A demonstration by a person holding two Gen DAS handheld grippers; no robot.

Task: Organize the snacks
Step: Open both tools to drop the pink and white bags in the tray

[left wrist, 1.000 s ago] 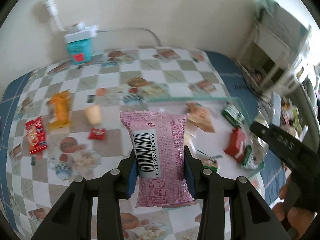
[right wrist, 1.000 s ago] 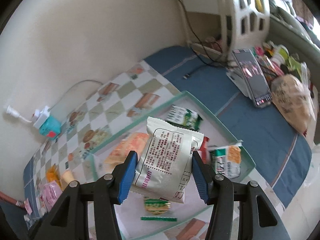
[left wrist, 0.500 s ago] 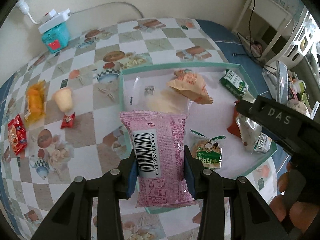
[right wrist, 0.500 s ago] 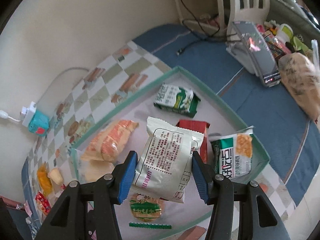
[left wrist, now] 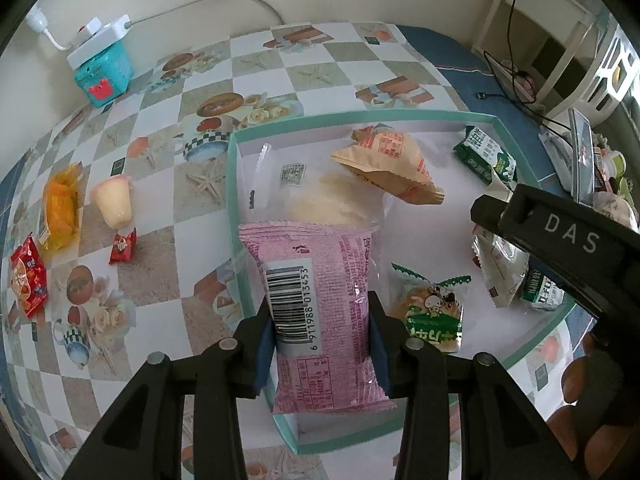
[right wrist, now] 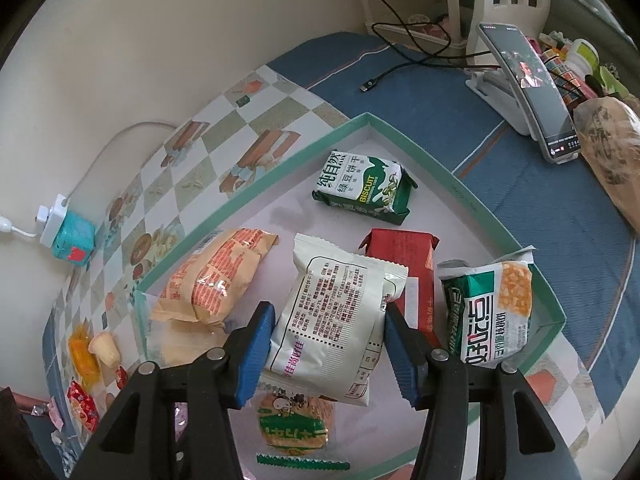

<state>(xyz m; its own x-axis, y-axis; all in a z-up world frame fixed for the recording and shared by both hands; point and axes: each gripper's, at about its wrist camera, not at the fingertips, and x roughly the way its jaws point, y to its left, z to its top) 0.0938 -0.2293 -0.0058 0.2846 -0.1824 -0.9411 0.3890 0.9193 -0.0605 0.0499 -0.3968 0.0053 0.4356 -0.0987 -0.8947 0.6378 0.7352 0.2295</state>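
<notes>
My left gripper (left wrist: pixel 322 344) is shut on a pink snack packet (left wrist: pixel 320 264) with a barcode, held upright over the near left corner of the teal-rimmed tray (left wrist: pixel 236 184). My right gripper (right wrist: pixel 328 356) is shut on a white packet (right wrist: pixel 336 312) printed with red text, low over the tray's (right wrist: pixel 460 184) middle. Lying in the tray are a green biscuit pack (right wrist: pixel 364 188), a red pack (right wrist: pixel 416 256), an orange-beige packet (right wrist: pixel 216 280), a green-and-white corn packet (right wrist: pixel 492 312), a round cookie in a green wrapper (right wrist: pixel 294 426) and a clear bag of pale wafer (left wrist: pixel 320 196).
Left of the tray, on the checked tablecloth, lie an orange packet (left wrist: pixel 60 208), a jelly cup (left wrist: pixel 114 204), a small red candy (left wrist: pixel 122 246) and a red packet (left wrist: pixel 28 280). A teal box with a power strip (left wrist: pixel 102 68) stands by the wall. A phone on a stand (right wrist: pixel 532 92) is right of the tray.
Both grippers have sunk toward the tray with their packets still held; the left one has come from beside the tray to over its near left corner.
</notes>
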